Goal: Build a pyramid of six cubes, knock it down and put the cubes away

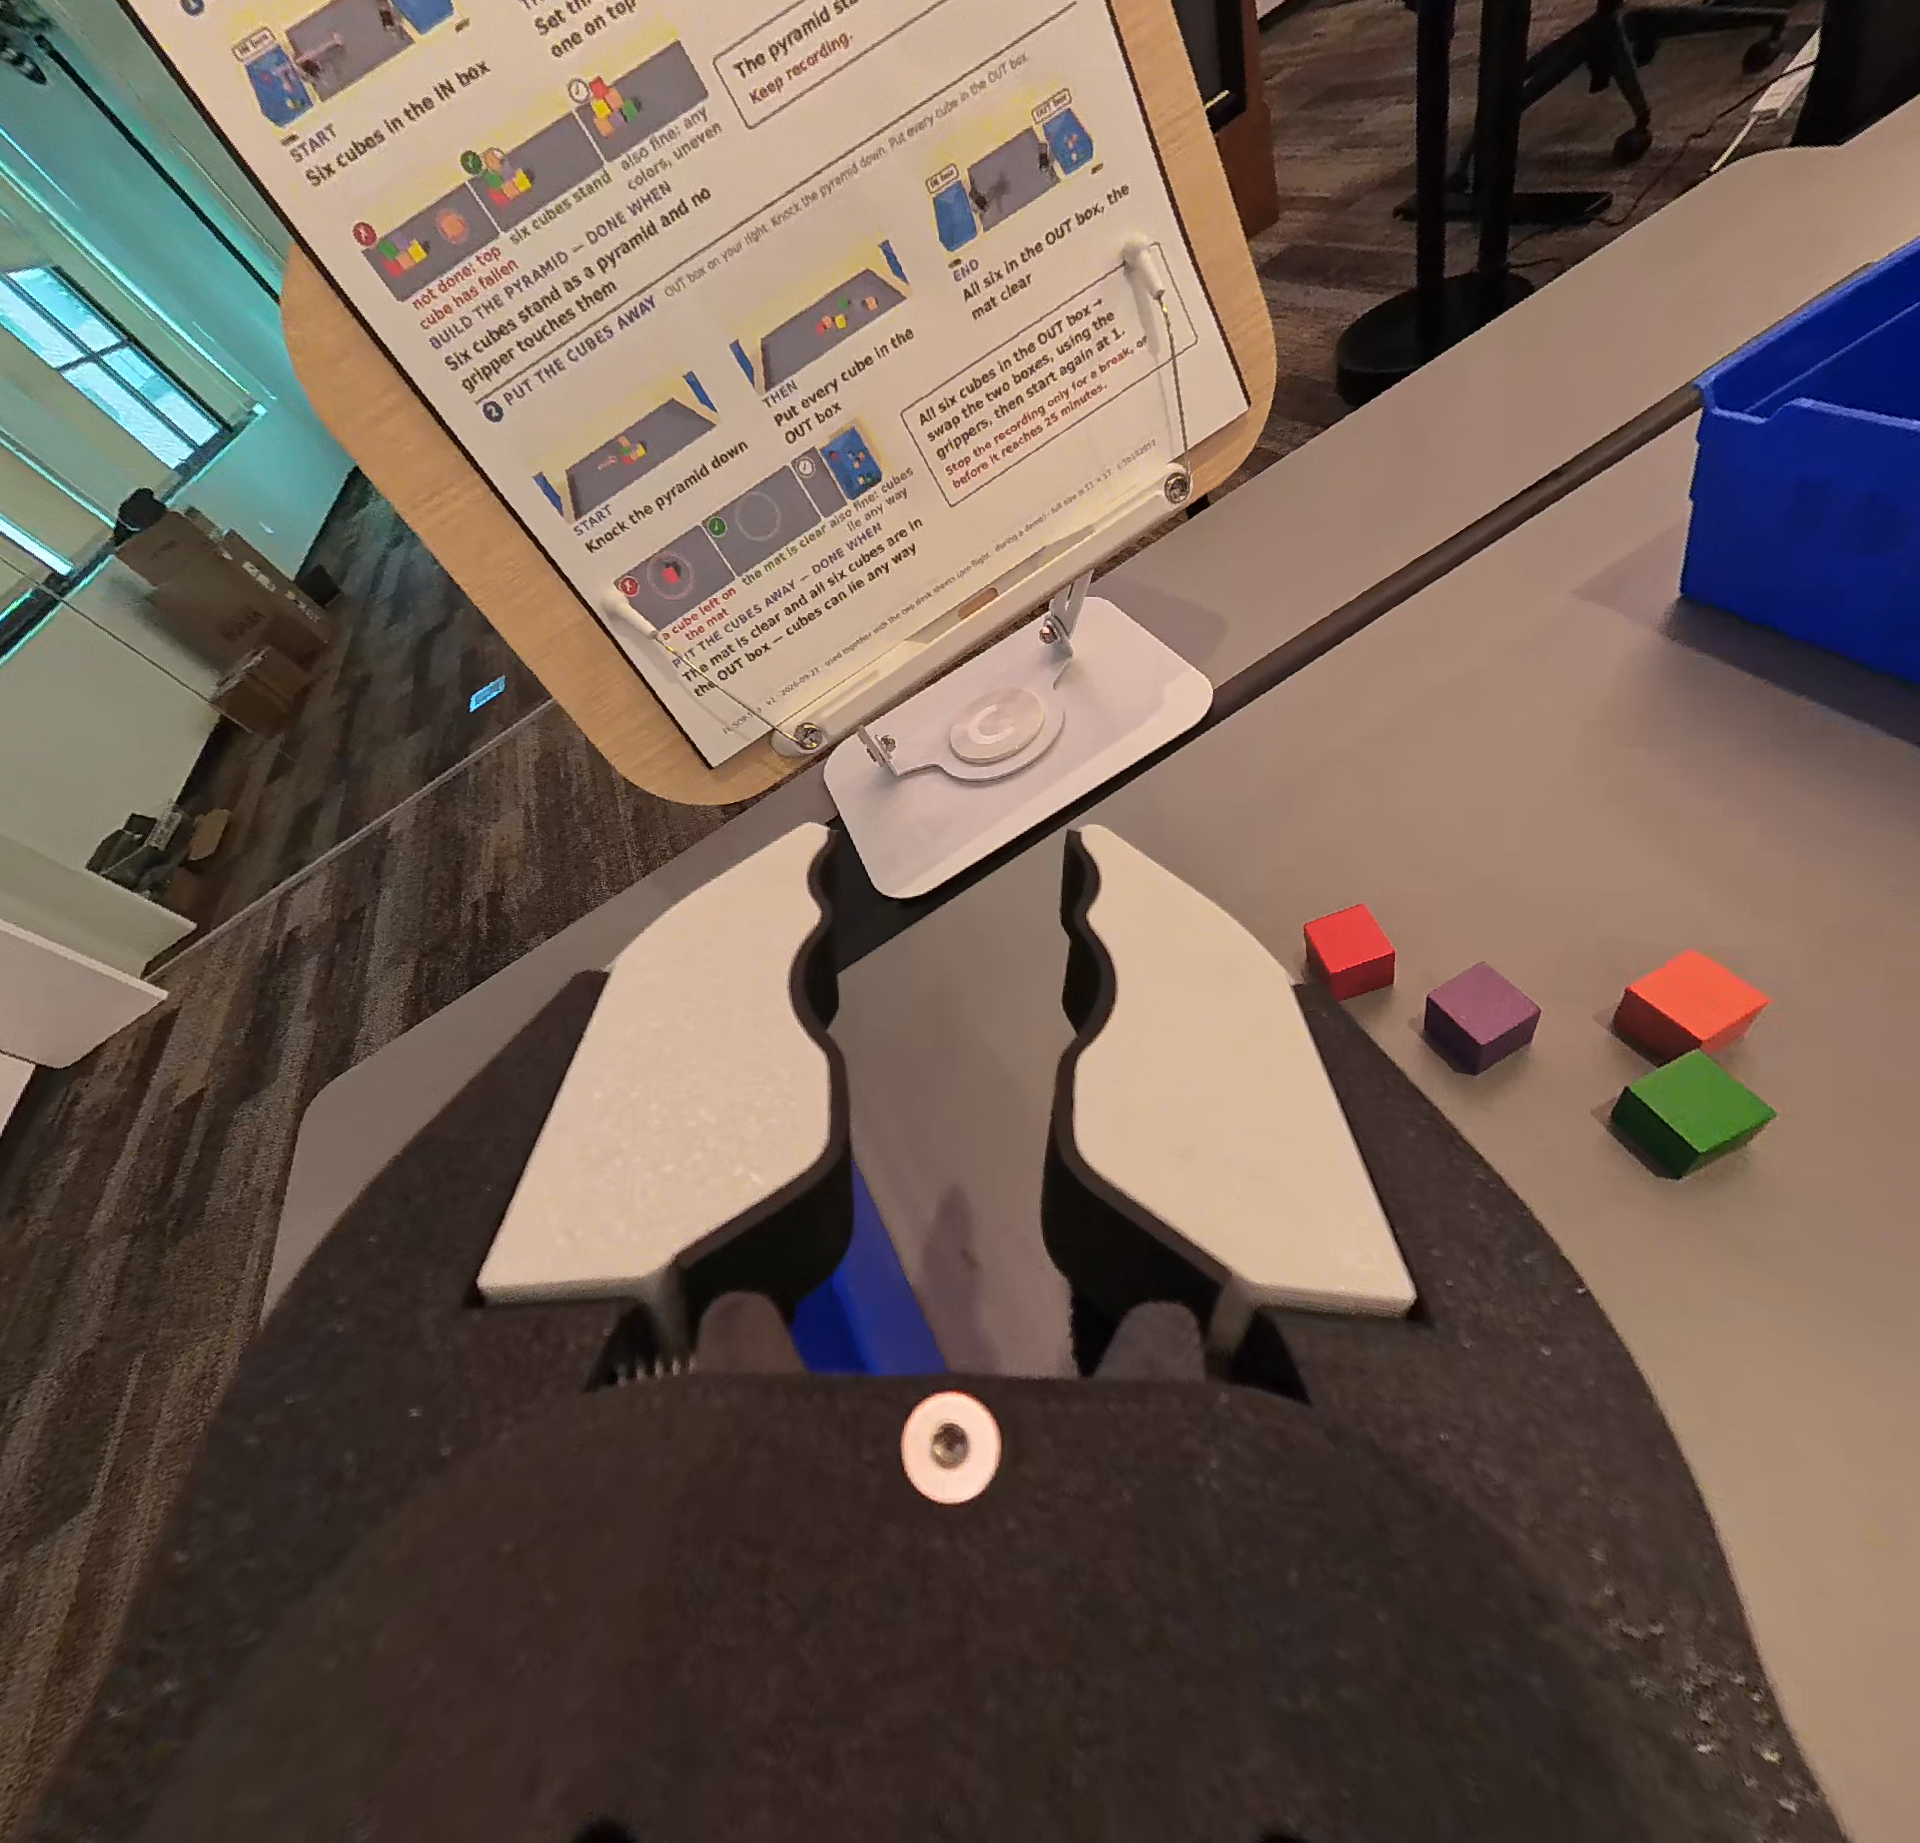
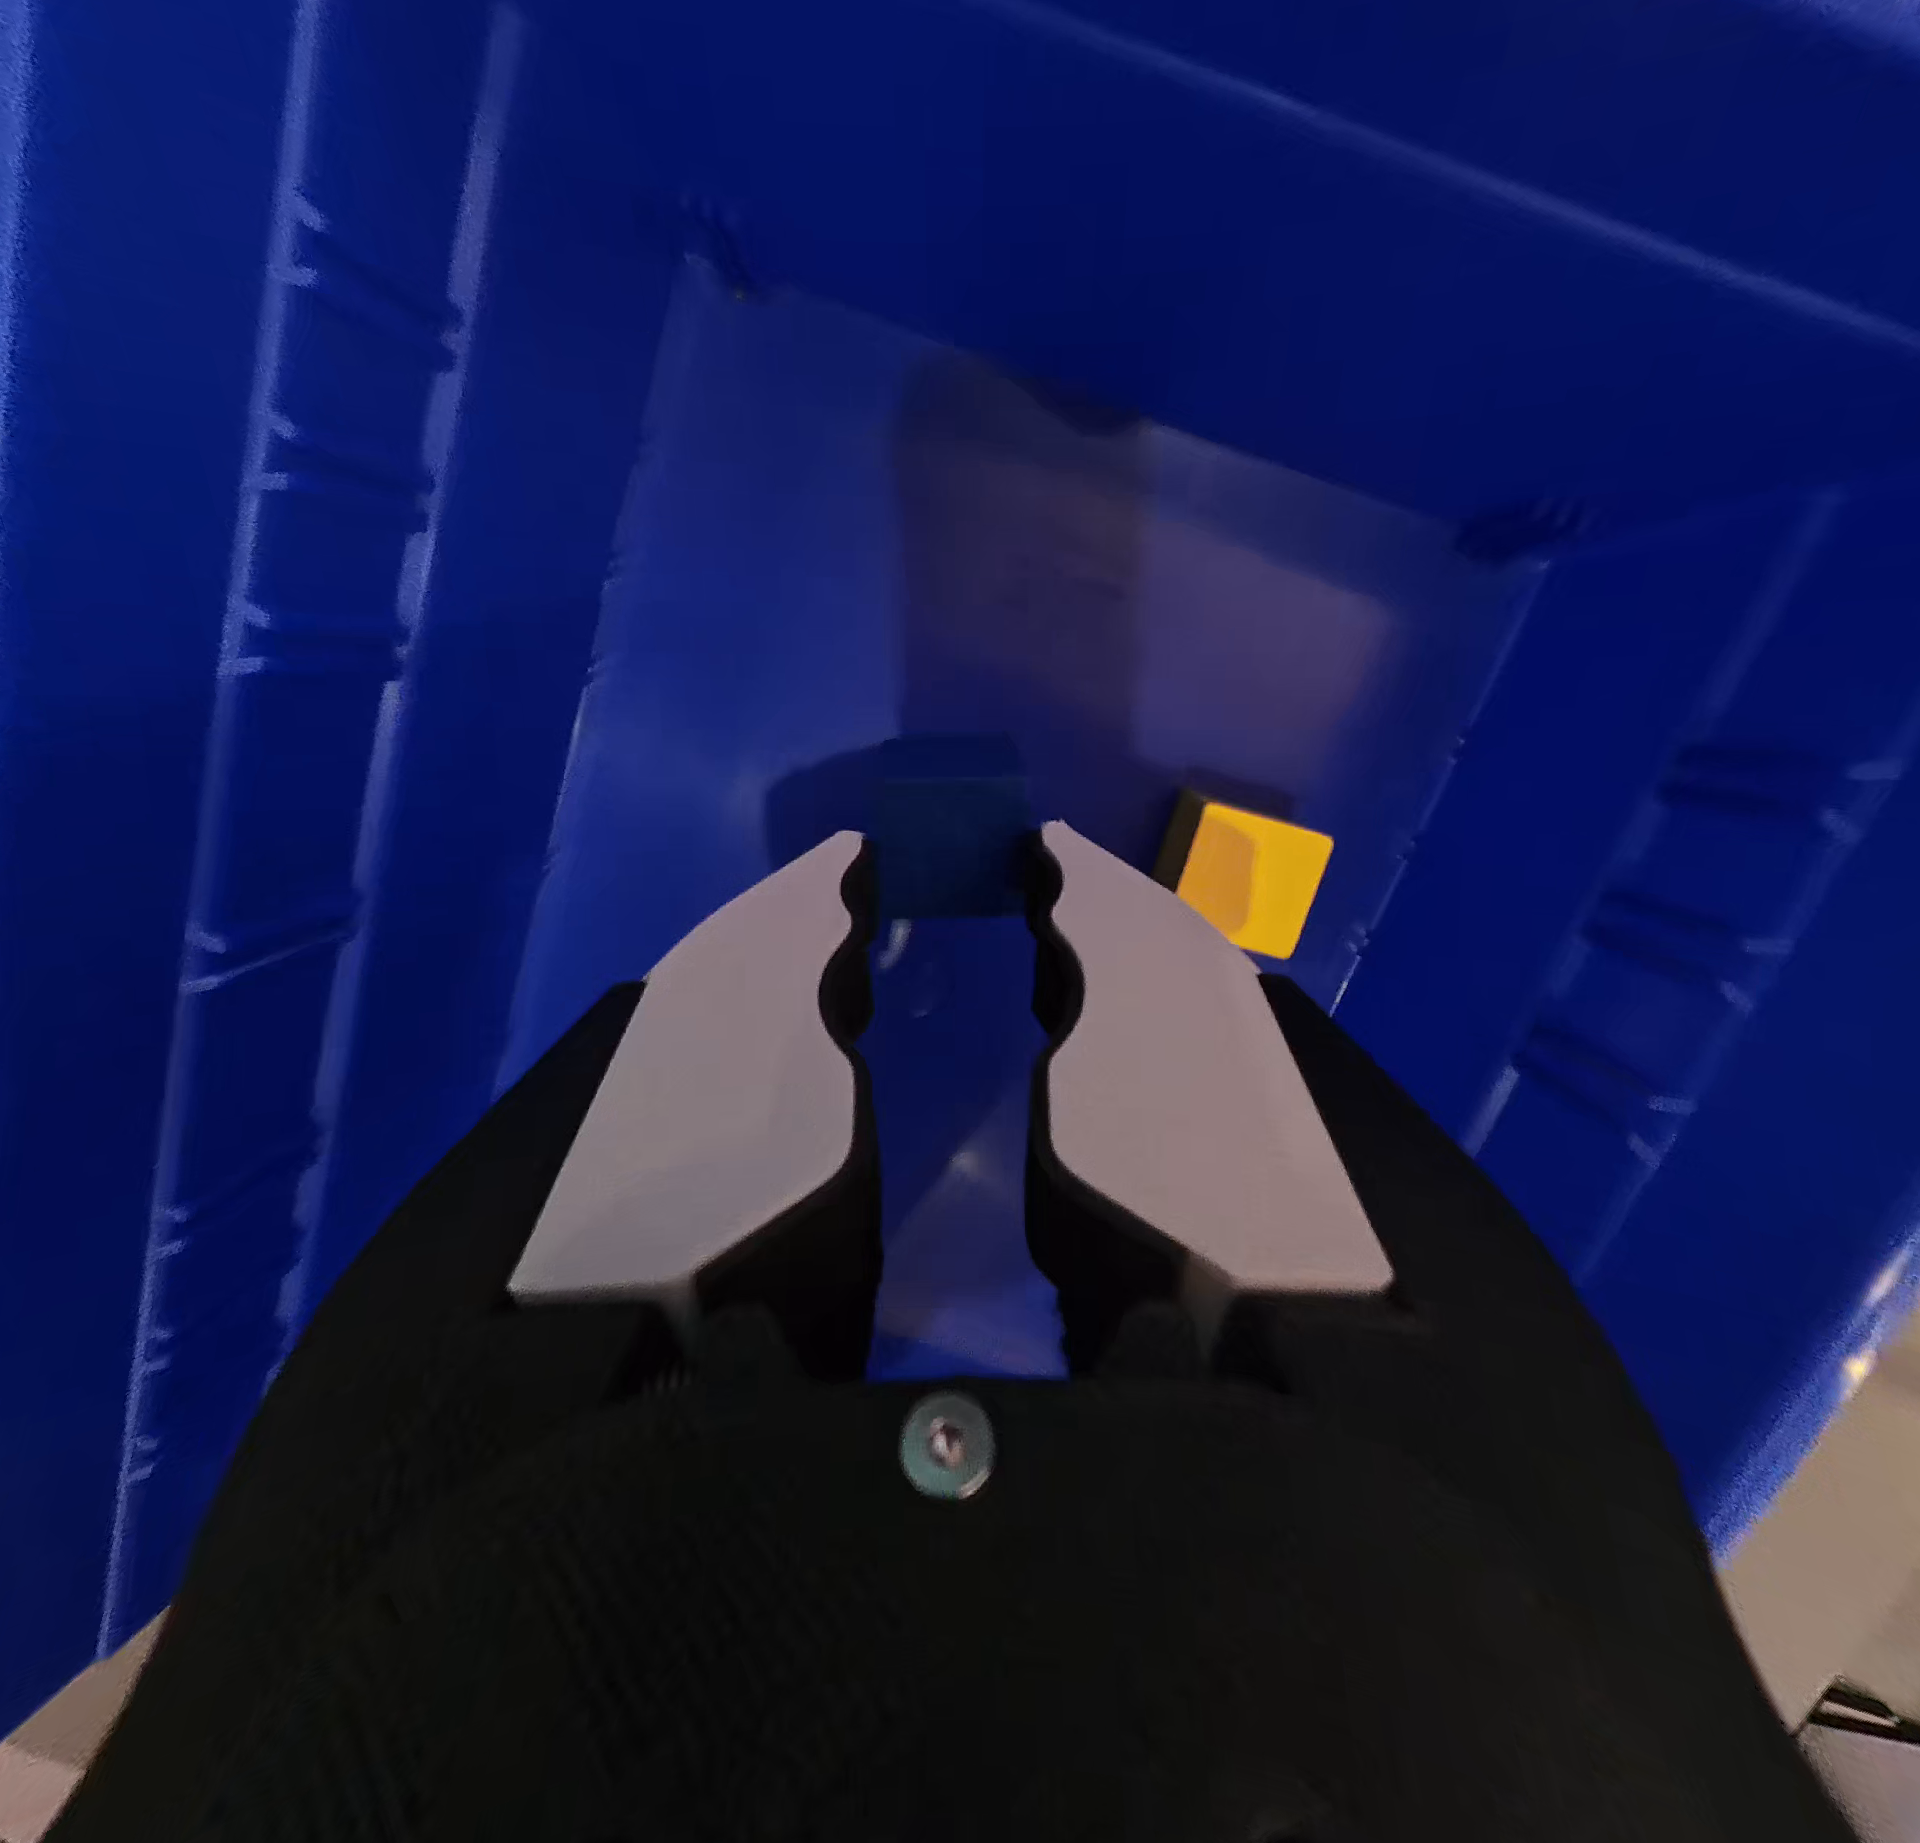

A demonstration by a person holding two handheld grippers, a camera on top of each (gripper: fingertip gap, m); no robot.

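— Where is the right gripper (image 2: 951,837)?

— Inside the blue bin (image 2: 343,546), its fingertips closed on a dark blue cube (image 2: 948,858); a yellow cube (image 2: 1252,884) lies on the bin floor just beside.

— And the left gripper (image 1: 948,848)?

— Above the grey table (image 1: 1507,806), fingers spread, holding nothing. Red (image 1: 1349,950), purple (image 1: 1481,1016), orange (image 1: 1691,1001) and green (image 1: 1694,1113) cubes sit scattered to its right, before an instruction board (image 1: 727,339).

Instruction board (image 1: 727,339) on stand; cardboard boxes (image 1: 223,598) beyond.
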